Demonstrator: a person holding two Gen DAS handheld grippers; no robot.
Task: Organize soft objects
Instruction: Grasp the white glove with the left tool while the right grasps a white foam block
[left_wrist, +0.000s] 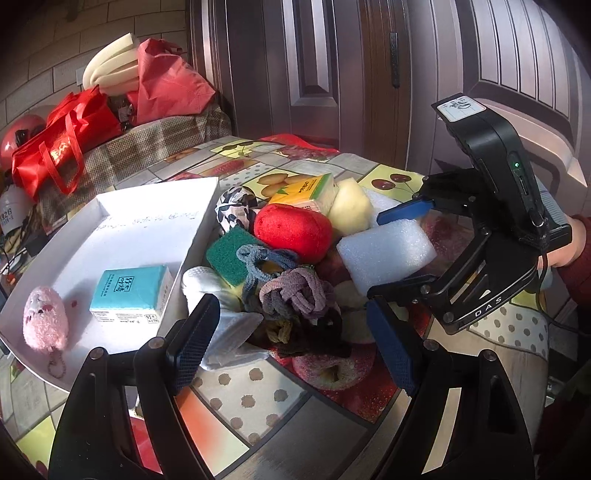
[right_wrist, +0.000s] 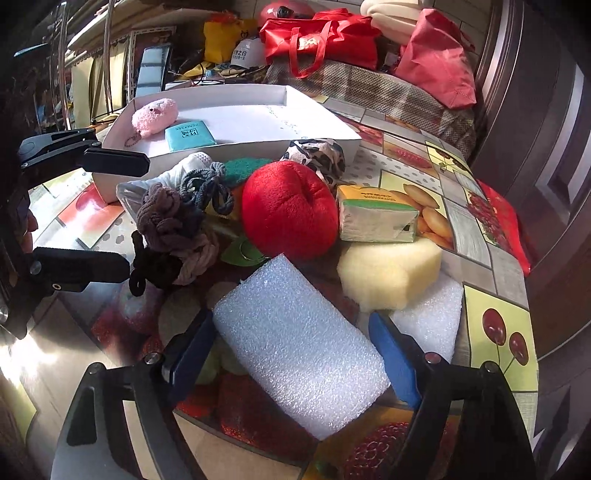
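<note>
On the far left sits my white cardboard tray (left_wrist: 122, 221), shallow-walled, clearly the collecting place: a fuzzy pink plush charm (left_wrist: 45, 322) and a crisp teal tissue pack (left_wrist: 131, 293) already lie inside it. Just right of its wall the unsorted pile crowds together on the glossy fruit-print tablecloth (left_wrist: 258, 402).

My left gripper (left_wrist: 291, 343) hangs over the near edge of that pile, jaws fairly wide and gripping nothing; below them lie a crinkly clear bag (left_wrist: 236, 343) and the knotted, ropy hair ties (left_wrist: 295, 291), which I judge are its target. Behind them are a scratchy green scouring sponge (left_wrist: 229, 254), a velvety round red plush (left_wrist: 291, 227) and a leopard-print cloth ball (left_wrist: 236, 206).

Further right, a yellow tissue pack (right_wrist: 376, 218) leans on a porous cream sponge (right_wrist: 388, 277).

At the right, my right gripper (right_wrist: 291, 354) straddles the white foam block (right_wrist: 303, 350), a grainy, springy slab. The blue pads sit close at both sides, but I cannot tell whether they press it yet.
</note>
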